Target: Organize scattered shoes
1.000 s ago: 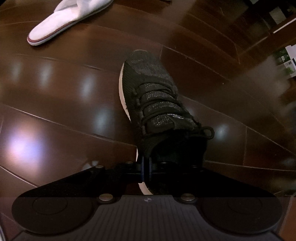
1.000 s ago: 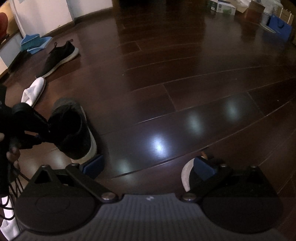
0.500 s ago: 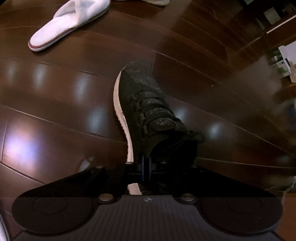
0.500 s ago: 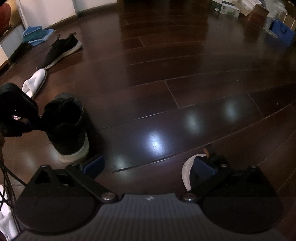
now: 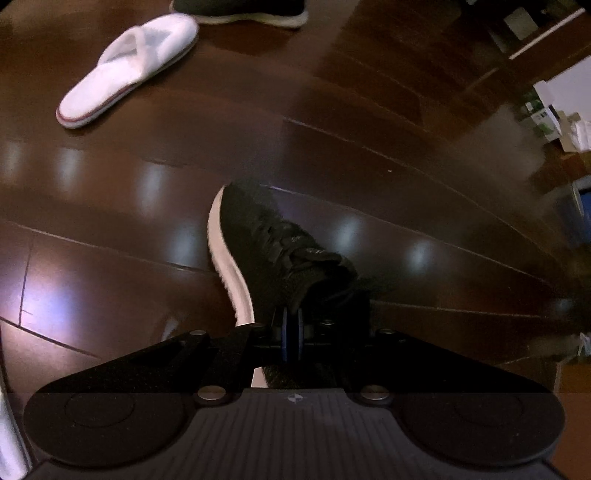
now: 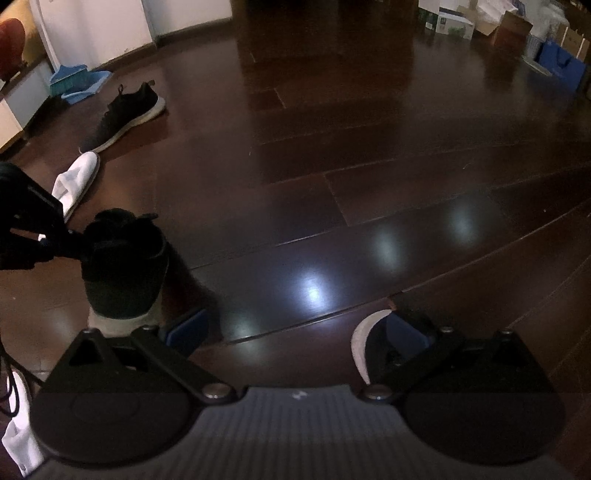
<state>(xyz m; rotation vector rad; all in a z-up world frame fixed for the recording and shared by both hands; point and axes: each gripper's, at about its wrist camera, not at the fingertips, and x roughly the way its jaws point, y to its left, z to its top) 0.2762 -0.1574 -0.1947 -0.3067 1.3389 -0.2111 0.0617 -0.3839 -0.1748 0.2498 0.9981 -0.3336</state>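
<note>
My left gripper (image 5: 291, 332) is shut on the heel collar of a black knit sneaker (image 5: 269, 251) with a white sole, toe pointing away over the dark wood floor. The right wrist view shows the same black sneaker (image 6: 125, 266) at the left, heel toward the camera, with the left gripper's body (image 6: 26, 225) holding it. My right gripper (image 6: 295, 332) is open, low over the floor; a white shoe edge (image 6: 364, 343) shows by its right finger. A white slipper (image 5: 129, 70) lies at the upper left, a second black sneaker (image 6: 125, 110) beyond it.
A blue dustpan (image 6: 79, 79) and white cabinets (image 6: 96, 26) stand at the far left wall. Boxes and a blue bag (image 6: 557, 62) line the far right. White fabric (image 6: 18, 435) lies at the lower left. Open floor (image 6: 369, 166) stretches ahead of the right gripper.
The held sneaker has tilted, its white sole edge turning into view and its toe dropping nearer the floor. The slipper and the far sneaker have come further into the left view.
</note>
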